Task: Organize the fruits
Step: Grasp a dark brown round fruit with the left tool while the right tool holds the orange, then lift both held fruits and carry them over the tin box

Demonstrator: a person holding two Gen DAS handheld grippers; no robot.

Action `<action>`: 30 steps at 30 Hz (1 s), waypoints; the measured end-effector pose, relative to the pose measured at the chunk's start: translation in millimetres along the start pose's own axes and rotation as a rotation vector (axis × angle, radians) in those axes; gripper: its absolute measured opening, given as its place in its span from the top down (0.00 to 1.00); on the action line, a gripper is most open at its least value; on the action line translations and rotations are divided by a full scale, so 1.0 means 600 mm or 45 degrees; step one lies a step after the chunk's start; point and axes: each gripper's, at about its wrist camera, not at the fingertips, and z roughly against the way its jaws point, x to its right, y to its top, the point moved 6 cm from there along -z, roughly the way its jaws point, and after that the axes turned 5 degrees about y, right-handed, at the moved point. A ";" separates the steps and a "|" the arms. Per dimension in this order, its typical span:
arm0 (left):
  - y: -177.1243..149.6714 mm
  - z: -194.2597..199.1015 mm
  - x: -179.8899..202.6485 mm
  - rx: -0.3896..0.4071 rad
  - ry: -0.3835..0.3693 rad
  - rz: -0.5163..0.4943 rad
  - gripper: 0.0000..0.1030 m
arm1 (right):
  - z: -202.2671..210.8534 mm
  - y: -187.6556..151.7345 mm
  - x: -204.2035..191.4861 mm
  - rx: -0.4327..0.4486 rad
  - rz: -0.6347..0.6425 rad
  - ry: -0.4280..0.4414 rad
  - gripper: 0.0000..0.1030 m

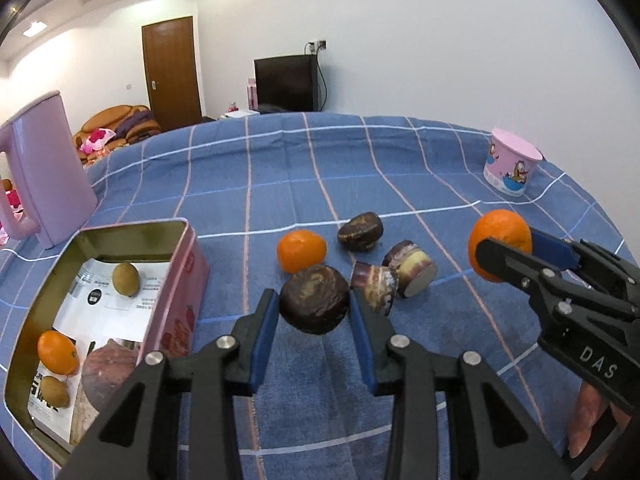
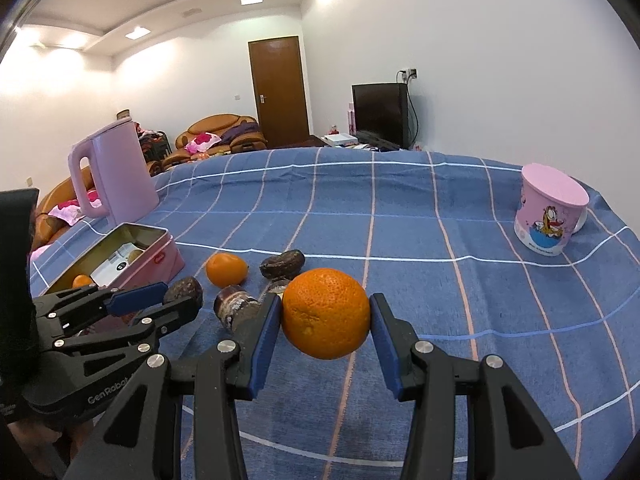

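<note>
Left gripper: clamped on a dark brown round fruit, blue pads pressed on both its sides, held just above the blue checked cloth. Skin of this fruit dull and mottled, with pale yellowish patches (kind of fruit not possible to tell).

Right gripper: closed on a big orange, held between the pads, lifted off the cloth. Peel bright and pitted, with a small dimple low on the front.

To the left of the left gripper, very near: open pink tin, with a small orange, two little brown fruits and a reddish-brown one inside, on printed paper.

Beyond the dark fruit, on the cloth: another orange, a second dark fruit, two purple cut pieces with pale flesh.
</note>
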 end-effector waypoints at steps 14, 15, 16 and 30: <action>0.005 0.021 -0.003 0.093 0.050 0.002 0.63 | 0.014 0.003 -0.009 0.053 0.032 0.013 0.54; 0.006 0.022 -0.003 0.099 0.052 0.003 0.63 | 0.015 0.003 -0.010 0.057 0.033 0.013 0.54; 0.006 0.024 -0.004 0.104 0.054 0.004 0.63 | 0.016 0.003 -0.010 0.064 0.036 0.014 0.54; 0.008 0.042 -0.008 0.171 0.082 0.014 0.63 | 0.030 0.008 -0.017 0.113 0.064 0.009 0.54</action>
